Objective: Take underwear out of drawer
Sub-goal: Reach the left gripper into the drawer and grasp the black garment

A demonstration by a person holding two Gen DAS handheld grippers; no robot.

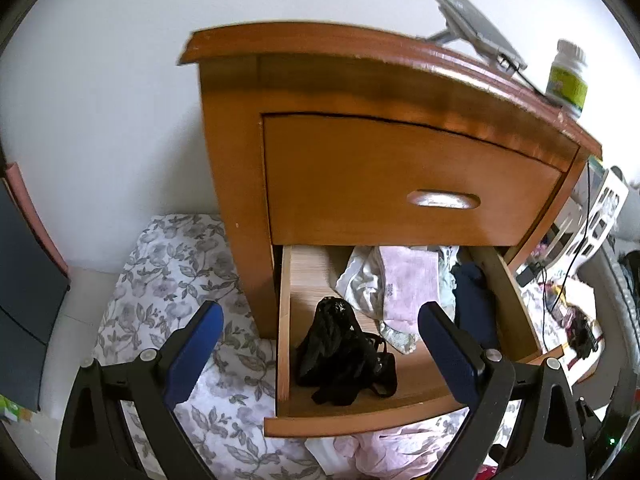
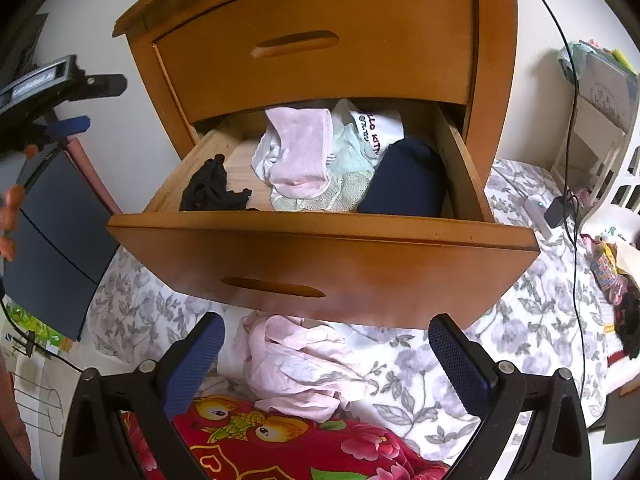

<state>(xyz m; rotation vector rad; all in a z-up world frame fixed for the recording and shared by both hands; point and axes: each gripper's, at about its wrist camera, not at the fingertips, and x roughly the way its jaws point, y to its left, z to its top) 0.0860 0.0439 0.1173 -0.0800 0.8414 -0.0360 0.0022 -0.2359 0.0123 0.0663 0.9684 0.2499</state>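
Observation:
The lower drawer (image 2: 320, 256) of a wooden nightstand (image 1: 360, 80) stands pulled out. Inside it lie black lace underwear (image 1: 344, 352) at the front left, a pink garment (image 2: 300, 152), pale green lace fabric (image 2: 340, 192), white printed cloth (image 2: 380, 128) and a navy bundle (image 2: 408, 180). My left gripper (image 1: 320, 344) is open above the drawer's front left, its blue pads either side of the black underwear (image 2: 212, 188), not touching it. My right gripper (image 2: 326, 356) is open in front of and below the drawer, over a pink garment (image 2: 296, 364) on the bed.
The upper drawer (image 1: 400, 184) is closed. A bottle (image 1: 568, 76) and a tilted tablet on a stand (image 1: 472, 24) sit on the nightstand top. Floral bedding (image 2: 500, 340) and a red patterned blanket (image 2: 280, 440) lie below. A white basket (image 2: 616, 184) and cables are at right.

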